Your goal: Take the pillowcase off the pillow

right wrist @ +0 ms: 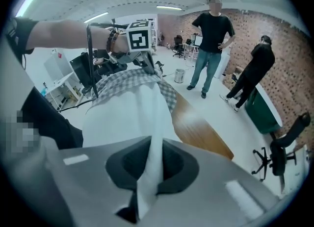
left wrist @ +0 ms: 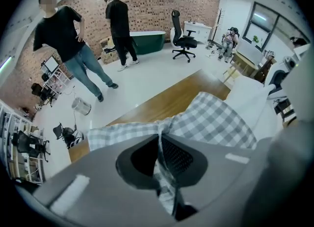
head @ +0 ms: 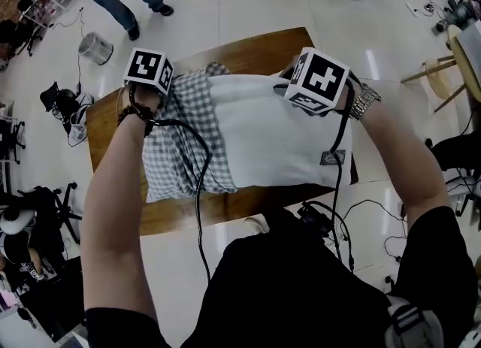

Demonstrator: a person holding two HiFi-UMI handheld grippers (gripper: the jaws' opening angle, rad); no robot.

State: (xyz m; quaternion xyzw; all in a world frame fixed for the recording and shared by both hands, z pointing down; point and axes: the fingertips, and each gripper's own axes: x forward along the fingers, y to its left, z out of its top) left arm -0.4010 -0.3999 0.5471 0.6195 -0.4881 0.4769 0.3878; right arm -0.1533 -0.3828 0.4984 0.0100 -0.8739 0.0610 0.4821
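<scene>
Status, head view:

- Pillow (head: pixel 278 136) is laid flat on the wooden table (head: pixel 240 49). Its white body is exposed across the middle and right; a small dark label (head: pixel 332 158) is seen near its near-right corner.
- The checked pillowcase (head: pixel 180 136) is bunched over the left end of the pillow only, with its folds draped onto the table on that side.
- Left gripper (head: pixel 154 92) is pointed steeply down at the far-left corner of the checked fabric. In the left gripper view the jaws are seen clenched on a pinch of the pillowcase, and a strip of check cloth is pulled taut between them.
- Right gripper (head: pixel 312 89) is held over the far-right part of the pillow. In the right gripper view its jaws are clamped on a fold of white fabric — the pillow's own cover, no check pattern in the grip.
- The two grippers are set well apart, one at each far corner, with the fabric stretched between them.
- Black cables (head: pixel 199 189) are run from both grippers back across the pillow toward the person. A metal watch (head: pixel 364 101) is worn on the right wrist.

Surroundings: two people (left wrist: pixel 66 39) are seen standing on the white floor beyond the table, and a black office chair (left wrist: pixel 184 37) is parked near the brick wall. A metal bin (head: pixel 95 47) is seen on the floor off the table's far-left corner.
</scene>
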